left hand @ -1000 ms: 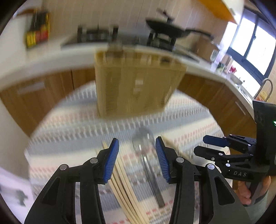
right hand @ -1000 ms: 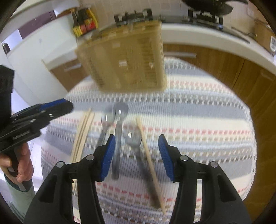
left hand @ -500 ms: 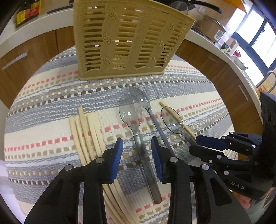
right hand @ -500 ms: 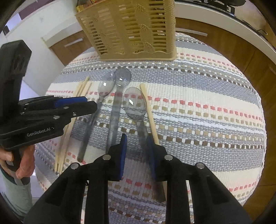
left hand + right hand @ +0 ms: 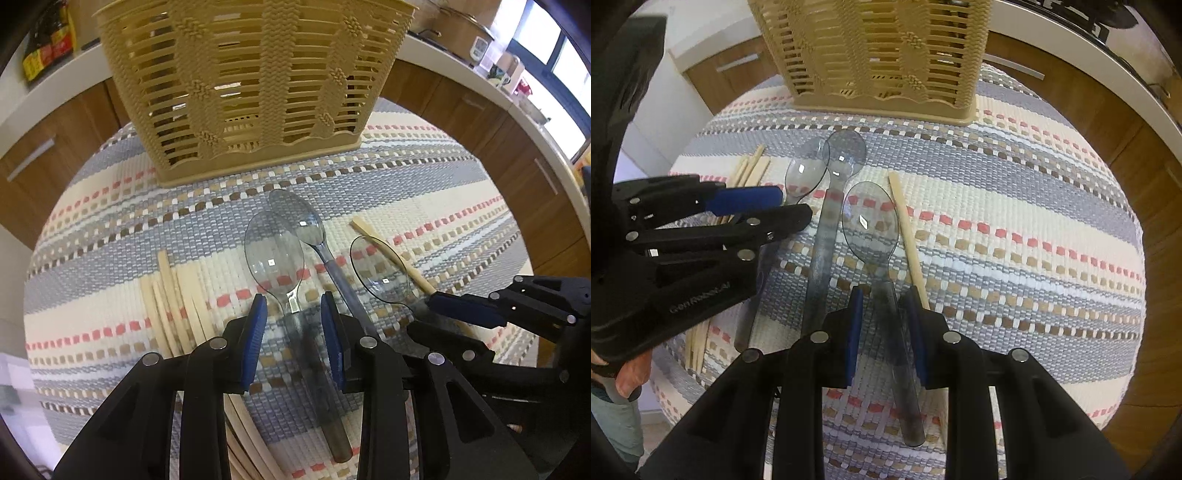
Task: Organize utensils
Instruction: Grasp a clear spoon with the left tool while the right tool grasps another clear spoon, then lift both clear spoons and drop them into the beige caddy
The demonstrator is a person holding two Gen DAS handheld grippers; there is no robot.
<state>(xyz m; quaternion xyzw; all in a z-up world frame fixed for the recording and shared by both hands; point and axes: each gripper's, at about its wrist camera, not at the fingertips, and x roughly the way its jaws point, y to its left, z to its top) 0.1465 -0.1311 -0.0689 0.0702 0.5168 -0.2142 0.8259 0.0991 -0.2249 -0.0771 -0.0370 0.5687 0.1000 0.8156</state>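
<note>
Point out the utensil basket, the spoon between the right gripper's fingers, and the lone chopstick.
utensil basket [image 5: 886, 55], right wrist view, front slatted wall.
right-hand clear spoon [image 5: 870, 221], right wrist view, middle of its bowl.
lone chopstick [image 5: 908, 236], right wrist view, mid-shaft.

Only one text can be read: "GenRobot.AI", in pale letters on the black left gripper [image 5: 768, 206] body.

- Basket [image 5: 255, 85] stands at top centre of the left wrist view, on the mat [image 5: 424, 192].
- Three spoons [image 5: 275, 258] lie mid-frame below it.
- Chopsticks [image 5: 173, 299] lie left of the spoons.
- Single chopstick [image 5: 391, 254] lies at right.
</note>
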